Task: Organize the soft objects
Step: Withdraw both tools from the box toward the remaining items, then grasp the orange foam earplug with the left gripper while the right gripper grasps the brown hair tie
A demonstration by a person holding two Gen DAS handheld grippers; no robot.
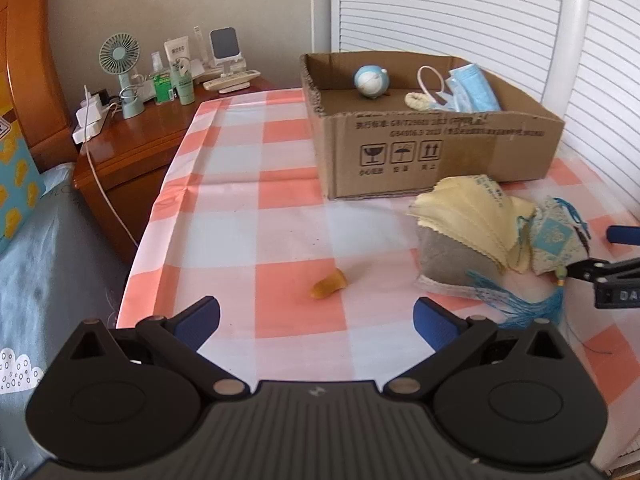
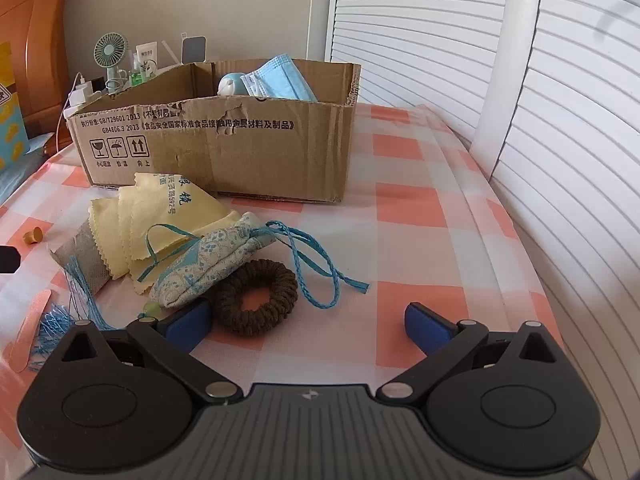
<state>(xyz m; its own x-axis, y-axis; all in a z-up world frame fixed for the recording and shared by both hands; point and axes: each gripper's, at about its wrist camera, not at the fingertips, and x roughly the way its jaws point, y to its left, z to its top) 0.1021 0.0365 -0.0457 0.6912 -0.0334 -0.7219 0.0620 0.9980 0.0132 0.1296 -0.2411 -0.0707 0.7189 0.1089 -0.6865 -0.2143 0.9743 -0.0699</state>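
A cardboard box (image 1: 440,156) (image 2: 240,148) stands on the checked tablecloth and holds a blue-white round toy (image 1: 370,80), blue face masks (image 1: 472,88) (image 2: 280,78) and a cream item (image 1: 418,101). In front lie yellow cloths (image 1: 472,212) (image 2: 160,208) over a grey pouch (image 1: 452,260), a blue patterned sachet (image 2: 208,264) (image 1: 556,240) with blue cords, and a brown hair tie (image 2: 256,296). A small orange piece (image 1: 330,285) (image 2: 33,235) lies apart. My left gripper (image 1: 316,322) is open above the cloth, near the orange piece. My right gripper (image 2: 308,320) is open, its left finger beside the hair tie.
A wooden nightstand (image 1: 132,148) at the left holds a small fan (image 1: 120,56), bottles and a power strip. A bed (image 1: 48,248) lies left of the table. White slatted doors (image 2: 520,60) stand behind and to the right. A blue tassel (image 2: 60,320) lies by the table's left edge.
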